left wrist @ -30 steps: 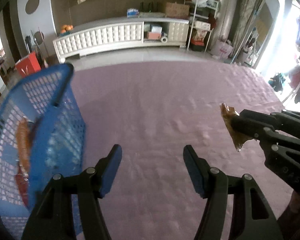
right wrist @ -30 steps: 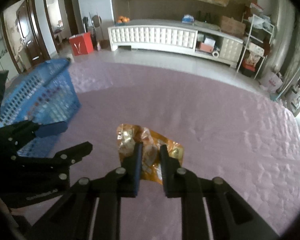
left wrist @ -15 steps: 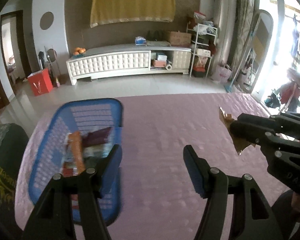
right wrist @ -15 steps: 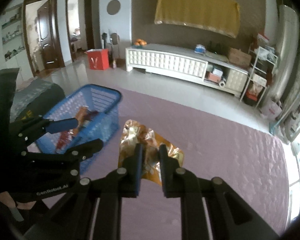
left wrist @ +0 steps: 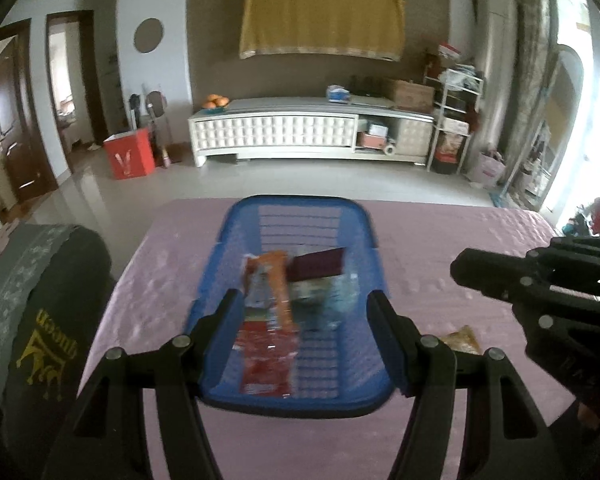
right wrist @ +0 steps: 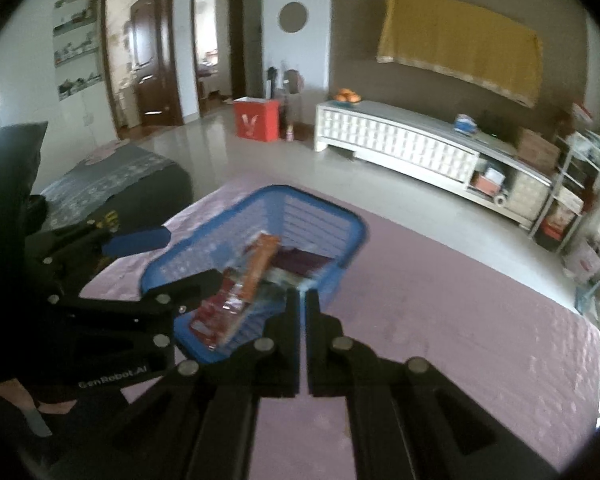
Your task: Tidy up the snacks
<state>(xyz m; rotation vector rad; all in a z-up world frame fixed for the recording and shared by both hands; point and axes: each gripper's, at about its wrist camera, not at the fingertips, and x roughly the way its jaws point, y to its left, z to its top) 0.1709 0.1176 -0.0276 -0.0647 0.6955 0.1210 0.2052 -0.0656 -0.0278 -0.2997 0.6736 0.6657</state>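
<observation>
– Basket dead ahead with snacks inside, so we're lined up to drop. Left gripper spread, empty.
– But our right gripper just snapped together on nothing. The gold packet it pinched a moment ago now lies on the purple cover, just beside the basket.

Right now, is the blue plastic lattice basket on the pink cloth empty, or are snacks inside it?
Not empty. The blue plastic lattice basket holds several packets: an orange packet, a dark maroon one and a red one. How many in all cannot be told.
</observation>
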